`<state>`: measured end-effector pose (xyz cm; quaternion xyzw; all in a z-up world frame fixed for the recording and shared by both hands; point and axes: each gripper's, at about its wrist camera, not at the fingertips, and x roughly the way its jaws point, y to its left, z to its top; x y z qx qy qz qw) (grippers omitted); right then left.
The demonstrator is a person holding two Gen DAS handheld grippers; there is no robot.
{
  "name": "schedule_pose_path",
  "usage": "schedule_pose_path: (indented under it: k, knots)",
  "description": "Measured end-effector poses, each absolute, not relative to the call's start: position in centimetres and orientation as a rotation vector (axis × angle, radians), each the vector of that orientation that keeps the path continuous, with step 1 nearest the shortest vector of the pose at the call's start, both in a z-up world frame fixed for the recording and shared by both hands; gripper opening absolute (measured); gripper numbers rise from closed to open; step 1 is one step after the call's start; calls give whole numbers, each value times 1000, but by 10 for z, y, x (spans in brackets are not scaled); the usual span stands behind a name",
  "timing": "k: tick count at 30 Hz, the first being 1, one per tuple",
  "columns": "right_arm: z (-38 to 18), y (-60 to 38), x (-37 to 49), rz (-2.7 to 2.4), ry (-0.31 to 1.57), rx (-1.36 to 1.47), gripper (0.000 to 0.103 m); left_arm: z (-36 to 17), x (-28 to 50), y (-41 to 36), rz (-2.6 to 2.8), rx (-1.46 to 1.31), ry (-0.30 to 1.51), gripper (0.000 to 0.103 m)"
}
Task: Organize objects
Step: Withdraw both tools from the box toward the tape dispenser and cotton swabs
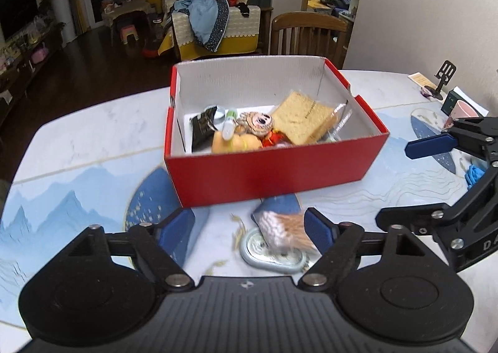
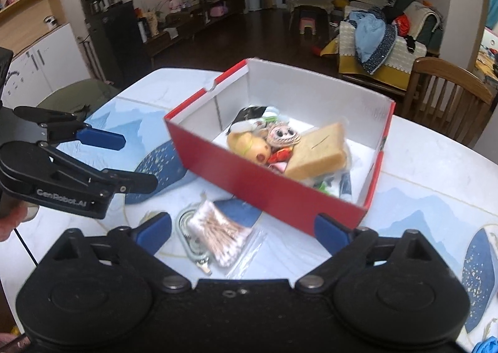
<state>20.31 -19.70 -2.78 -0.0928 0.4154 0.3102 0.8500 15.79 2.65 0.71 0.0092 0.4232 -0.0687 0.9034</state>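
A red shoebox (image 1: 267,172) (image 2: 280,197) stands open on the marble table and holds a bread-like sponge (image 1: 303,121) (image 2: 317,152), a doll face (image 1: 255,123) (image 2: 283,135), a yellow toy (image 1: 233,143) (image 2: 249,144) and a black packet (image 1: 202,129). In front of it a clear bag of cotton swabs (image 1: 283,230) (image 2: 218,236) lies on a pale green carabiner (image 1: 270,255) (image 2: 190,238). My left gripper (image 1: 249,228) is open, the bag by its right pad. My right gripper (image 2: 242,231) is open, with the bag between the fingers.
A wooden chair (image 1: 308,32) (image 2: 448,91) stands behind the table. A pink cup (image 1: 460,115), a dark box and a phone stand (image 1: 443,81) sit at the table's far right. A blue object (image 1: 474,174) lies near the right gripper.
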Motion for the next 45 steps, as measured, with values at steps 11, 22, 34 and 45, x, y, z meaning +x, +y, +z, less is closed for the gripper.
schedule_pose_path:
  k: [11, 22, 34, 45]
  knots:
    - [-54, -185, 202, 668, 916, -237, 102, -30, 128, 16, -161, -18, 933, 89]
    - [-80, -176, 209, 677, 965, -254, 102, -64, 122, 6, -140, -19, 931, 102]
    - [-125, -149, 235, 659, 1048, -265, 98, -99, 139, 4, -121, -53, 967, 102]
    - [-138, -125, 252, 721, 1058, -308, 83, -102, 154, 3, -158, -18, 944, 102]
